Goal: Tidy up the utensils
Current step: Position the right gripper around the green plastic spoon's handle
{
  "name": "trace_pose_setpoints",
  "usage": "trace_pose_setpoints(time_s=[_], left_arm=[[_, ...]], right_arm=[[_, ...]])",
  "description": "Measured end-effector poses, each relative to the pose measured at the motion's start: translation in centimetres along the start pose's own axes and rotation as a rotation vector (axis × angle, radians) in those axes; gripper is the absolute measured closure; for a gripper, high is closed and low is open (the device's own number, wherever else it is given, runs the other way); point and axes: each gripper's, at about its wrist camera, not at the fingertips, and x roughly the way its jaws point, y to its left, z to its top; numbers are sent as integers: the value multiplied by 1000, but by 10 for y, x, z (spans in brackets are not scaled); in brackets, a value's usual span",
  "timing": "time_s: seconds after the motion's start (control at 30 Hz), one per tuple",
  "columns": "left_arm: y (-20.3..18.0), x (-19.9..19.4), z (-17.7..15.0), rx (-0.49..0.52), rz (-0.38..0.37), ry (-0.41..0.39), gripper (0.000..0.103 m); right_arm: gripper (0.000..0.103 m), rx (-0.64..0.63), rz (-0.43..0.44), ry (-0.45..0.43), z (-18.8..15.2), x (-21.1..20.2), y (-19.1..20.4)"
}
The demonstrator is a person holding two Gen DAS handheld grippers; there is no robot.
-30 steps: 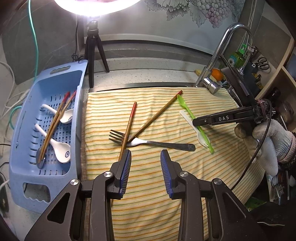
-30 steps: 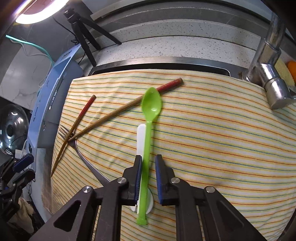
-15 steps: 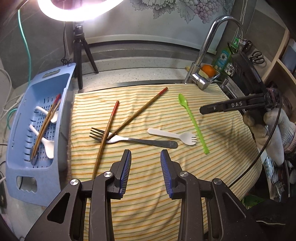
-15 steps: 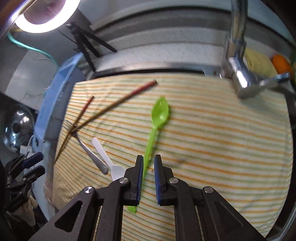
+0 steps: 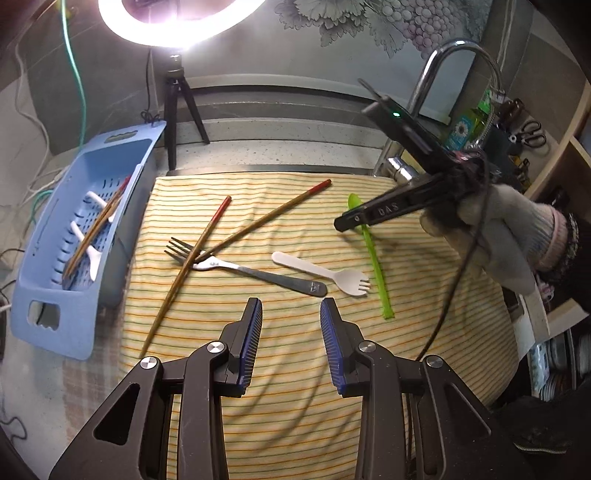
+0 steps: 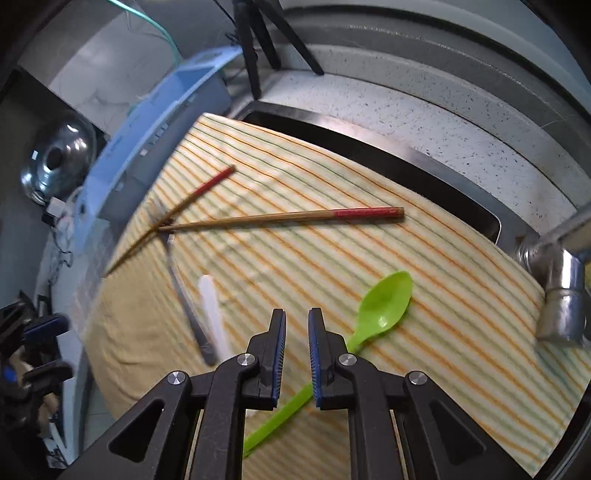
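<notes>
Leftmost, blue basket (image 5: 110,177): far left of the left jaws, holding white spoons and chopsticks.
Chopsticks (image 5: 207,240): two crossed over the metal fork (image 5: 251,271) on the striped cloth (image 5: 295,387), ahead-left of the left jaws.
Left gripper (image 5: 291,314): jaws released, spread wide, grasping nothing.
White spork (image 5: 325,273): just ahead of the left jaws.
Green spoon (image 6: 384,306): right of the right jaws, untouched.
Right gripper (image 6: 296,325): jaws narrowly parted, grasping nothing.

Home kitchen, sink counter.
Chrome faucet (image 5: 439,92) at 1 o'clock, speckled countertop (image 6: 424,122), sink rim (image 6: 369,147) under striped cloth (image 5: 295,369), blue drainer basket (image 5: 48,306) at 9 o'clock, grape-pattern wall tile (image 5: 388,22).
</notes>
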Motion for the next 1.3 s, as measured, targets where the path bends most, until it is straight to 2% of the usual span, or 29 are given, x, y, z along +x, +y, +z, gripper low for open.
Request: trace_pose_setpoints(time_s=[0.13,0.23,0.47,0.67,0.77,0.87,0.93,1.0,1.07,1.17,1.3], left_arm=[[6,3,6,44,-1,16,72],[10,7,13,75,-22,21,72],[5,38,33,163,-92,70,72],[-10,60,46,257,-112,110,72],[-13,65,50,265,-128,119,72],[-11,71,49,243,-147,140,72],[-11,73,47,229,-156,153,72],[-11,75,43,212,-160,165,72],[-10,76,40,196,-161,173,72],[-6,79,37,146,-189,185,72],[-3,87,37,91,-212,204,72]], right_arm=[[92,77,2,2,-1,-3,-19],[92,130,-31,12,-10,-10,-35],[91,263,-44,32,-53,-29,-68],[91,270,0,83,-92,-36,-67],[91,201,-14,79,-104,-44,-56],[87,51,-14,30,-107,-57,-36],[75,-84,-49,15,-108,-63,-16],[58,-222,-74,24,-109,-62,4],[56,-342,-101,65,-112,-54,21],[56,-451,-144,125,-117,-40,28],[56,-481,-187,148,-114,-29,25]])
